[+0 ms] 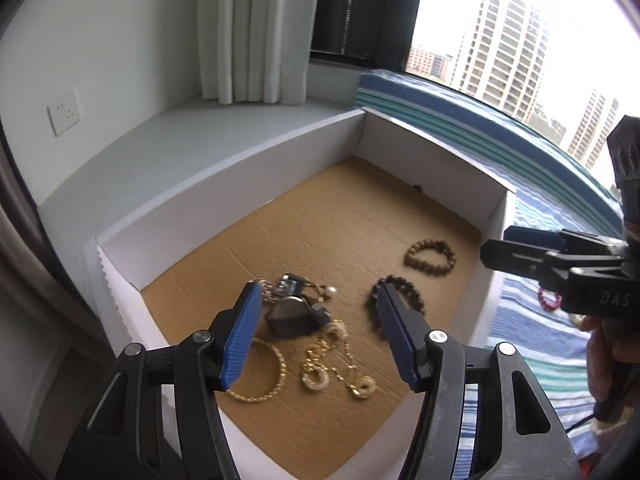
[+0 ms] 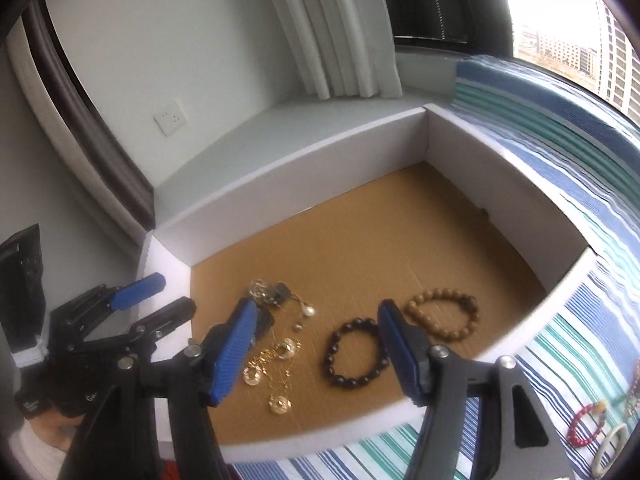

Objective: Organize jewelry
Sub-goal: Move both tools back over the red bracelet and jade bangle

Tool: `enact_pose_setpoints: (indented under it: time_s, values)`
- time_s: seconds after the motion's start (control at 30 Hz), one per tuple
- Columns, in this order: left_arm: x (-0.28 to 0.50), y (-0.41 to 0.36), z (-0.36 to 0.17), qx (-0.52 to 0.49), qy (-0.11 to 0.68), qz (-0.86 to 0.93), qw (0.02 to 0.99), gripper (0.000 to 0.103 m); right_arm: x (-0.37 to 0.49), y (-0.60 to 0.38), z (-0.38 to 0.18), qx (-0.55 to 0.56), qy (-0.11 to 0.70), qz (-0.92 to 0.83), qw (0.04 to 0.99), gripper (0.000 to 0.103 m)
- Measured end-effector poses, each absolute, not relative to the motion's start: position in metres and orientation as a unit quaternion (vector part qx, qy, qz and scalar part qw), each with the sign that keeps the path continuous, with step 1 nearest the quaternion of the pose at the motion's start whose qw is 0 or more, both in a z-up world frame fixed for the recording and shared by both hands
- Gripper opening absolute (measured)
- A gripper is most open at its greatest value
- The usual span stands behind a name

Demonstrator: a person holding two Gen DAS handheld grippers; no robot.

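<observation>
Your left gripper (image 1: pixel 320 300) and right gripper (image 2: pixel 316 316) both hover over the white box (image 2: pixel 304 176), jaws wide and empty. On its cardboard floor lie a dark bead bracelet (image 2: pixel 356 354), a tan bead bracelet (image 2: pixel 442 314) and tangled gold chains (image 2: pixel 274 368). A red bracelet (image 2: pixel 586 424) lies outside on the striped cloth (image 2: pixel 560 344).

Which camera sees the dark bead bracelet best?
The right wrist view: there the dark bead bracelet shows almost as a whole ring on the box's cardboard floor. In the left wrist view, the dark bead bracelet is partly hidden behind a blue finger.
</observation>
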State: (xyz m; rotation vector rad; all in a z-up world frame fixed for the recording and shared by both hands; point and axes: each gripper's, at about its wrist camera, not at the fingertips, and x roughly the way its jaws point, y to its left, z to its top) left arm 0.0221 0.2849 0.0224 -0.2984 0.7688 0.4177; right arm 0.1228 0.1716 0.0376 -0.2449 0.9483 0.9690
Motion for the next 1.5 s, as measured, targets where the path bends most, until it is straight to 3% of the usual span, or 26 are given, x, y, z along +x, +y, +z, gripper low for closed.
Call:
enact_pose_setpoints:
  time_s: [0.13, 0.3, 0.6, 0.93, 1.13, 1.27, 1.5]
  values:
    - [0.028, 0.223, 0.028, -0.128, 0.363, 0.126, 0.914, 0.074, 0.111, 0.094, 0.024, -0.121, 0.425, 0.393, 0.807, 0.081]
    - [0.052, 0.140, 0.007, -0.119, 0.383, 0.019, 0.916, 0.083, 0.105, -0.032, -0.013, -0.096, 0.445, 0.276, 0.846, 0.082]
    - [0.119, 0.018, -0.068, -0.054, 0.423, -0.062, 0.903, 0.084, 0.108, -0.206, -0.069, -0.040, 0.455, 0.045, 0.888, 0.084]
    - [0.188, 0.017, -0.096, -0.046, 0.406, -0.011, 0.913, 0.084, 0.174, -0.241, -0.087, -0.029, 0.443, -0.014, 0.896, 0.084]
    - [0.202, 0.022, -0.111, -0.051, 0.434, 0.002, 0.900, 0.083, 0.187, -0.246, -0.089, -0.022, 0.445, -0.024, 0.895, 0.093]
    - [0.204, 0.017, -0.115, -0.036, 0.442, 0.000, 0.896, 0.091, 0.184, -0.246, -0.088, -0.023, 0.446, -0.022, 0.894, 0.095]
    - [0.206, 0.010, -0.117, -0.016, 0.450, 0.003, 0.893, 0.096, 0.184, -0.245, -0.089, -0.022, 0.447, -0.021, 0.894, 0.096]
